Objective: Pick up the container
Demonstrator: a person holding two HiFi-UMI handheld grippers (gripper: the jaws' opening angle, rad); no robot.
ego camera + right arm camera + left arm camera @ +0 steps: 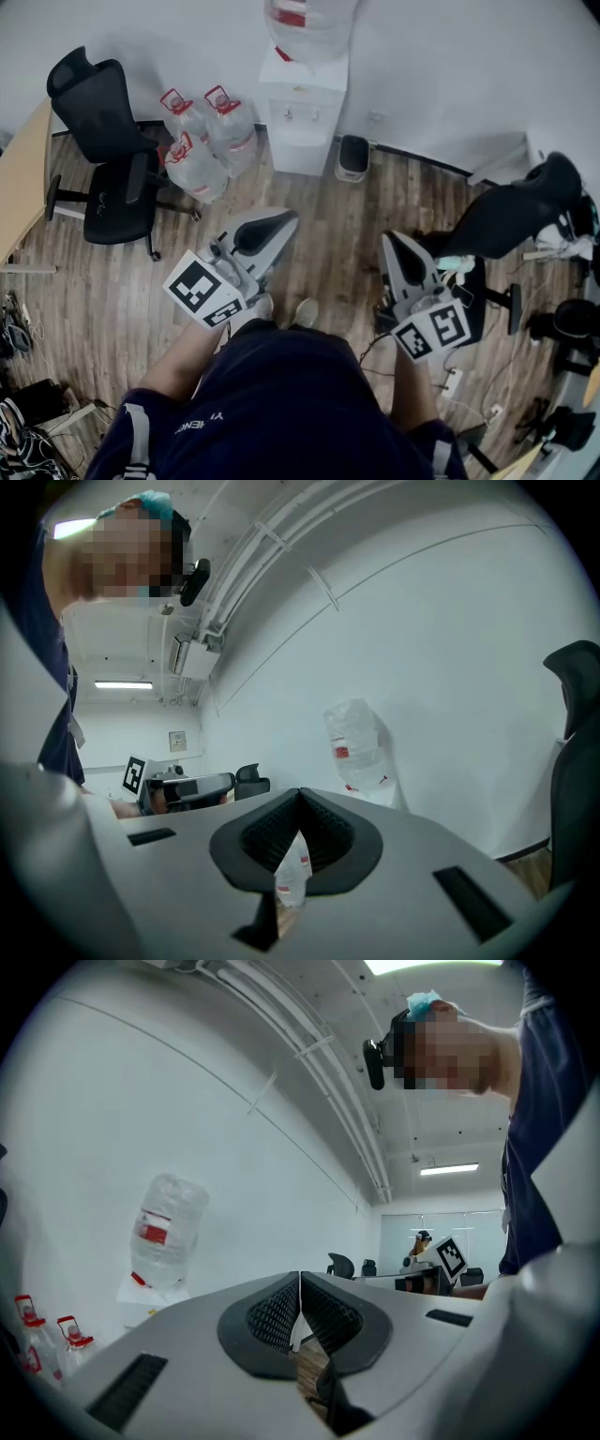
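Three big clear water jugs (202, 141) with red caps lie on the wooden floor left of a white water dispenser (302, 112). One more jug (305, 23) sits upside down on top of it. My left gripper (286, 220) is held at waist height, pointing toward the dispenser, well short of the jugs. My right gripper (390, 242) is level with it, further right. Both are shut and hold nothing. The left gripper view has shut jaws (300, 1283), the dispenser's jug (164, 1232) and the floor jugs (42, 1335). The right gripper view has shut jaws (300, 799) and the dispenser's jug (358, 747).
A black office chair (103, 159) stands left of the jugs, beside a wooden desk (23, 178). A small grey bin (353, 157) sits right of the dispenser. Another black chair (511, 216) and cables fill the right side. Bags and shoes lie at the lower left.
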